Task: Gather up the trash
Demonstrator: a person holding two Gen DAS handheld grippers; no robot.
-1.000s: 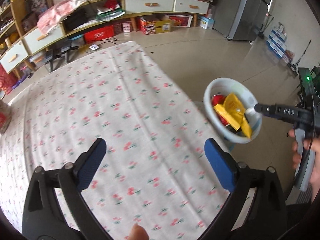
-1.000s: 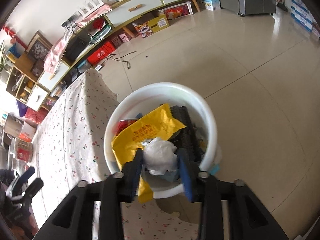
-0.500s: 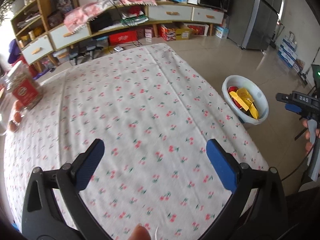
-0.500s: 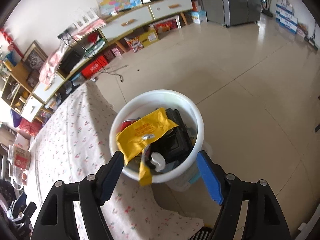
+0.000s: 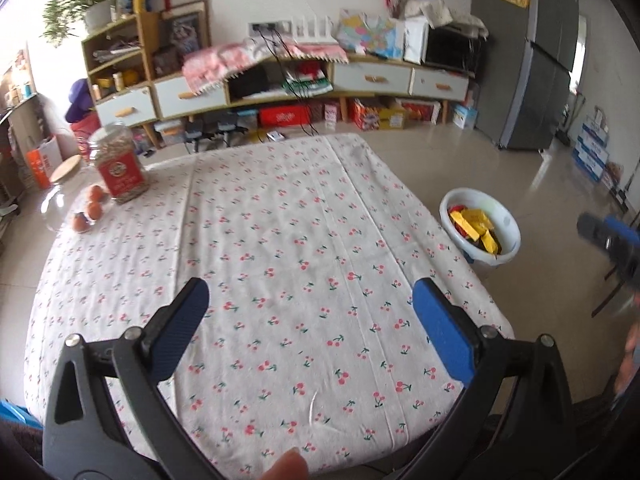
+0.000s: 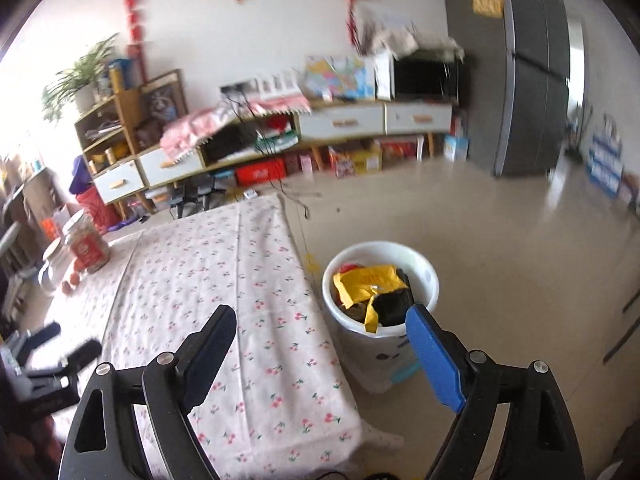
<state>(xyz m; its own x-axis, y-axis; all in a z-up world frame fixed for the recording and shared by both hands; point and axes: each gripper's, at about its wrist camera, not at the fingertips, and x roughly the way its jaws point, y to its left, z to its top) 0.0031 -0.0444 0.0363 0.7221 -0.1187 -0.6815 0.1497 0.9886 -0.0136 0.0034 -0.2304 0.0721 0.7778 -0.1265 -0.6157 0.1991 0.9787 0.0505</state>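
So the white trash bin (image 6: 380, 288) sits on the tiled floor right beside the table's edge, stuffed with a yellow wrapper (image 6: 370, 282) plus dark and red bits; the right gripper (image 6: 320, 344) hangs above the table corner near it, jaws spread wide and just been opening, nothing between them; the left gripper (image 5: 308, 320) is over the cherry-print tablecloth (image 5: 280, 240), also wide open and empty; a fingertip (image 5: 286, 466) pokes in at the bottom of the left wrist view. At the cloth's far left corner there's a red-labelled jar (image 5: 120, 164), a glass jar with a wooden lid (image 5: 60, 192) next to it and a few small orange fruits (image 5: 90, 210); well apart from the bin; behind all that, a long low cabinet (image 5: 360, 76) with drawers and boxes under it, and a dark fridge (image 5: 536, 60) on the right; the right wrist view is a bit blurred.
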